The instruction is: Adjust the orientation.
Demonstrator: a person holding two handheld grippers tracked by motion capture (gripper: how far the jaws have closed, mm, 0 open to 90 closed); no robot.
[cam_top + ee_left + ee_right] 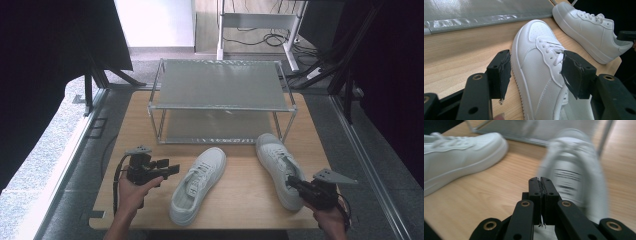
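Note:
Two white sneakers lie on the wooden table. The left sneaker points its toe toward the rack. My left gripper is level with its side, jaws open, and in the left gripper view this sneaker sits just beyond the open jaws of that gripper. The right sneaker lies to the right. My right gripper is at its heel, and in the right gripper view its jaws are shut, pads touching, with the blurred sneaker right behind them.
A two-tier metal shoe rack with both shelves bare stands at the back of the table. The table's front edge runs just below the sneakers. Dark frame posts and cables stand around the table.

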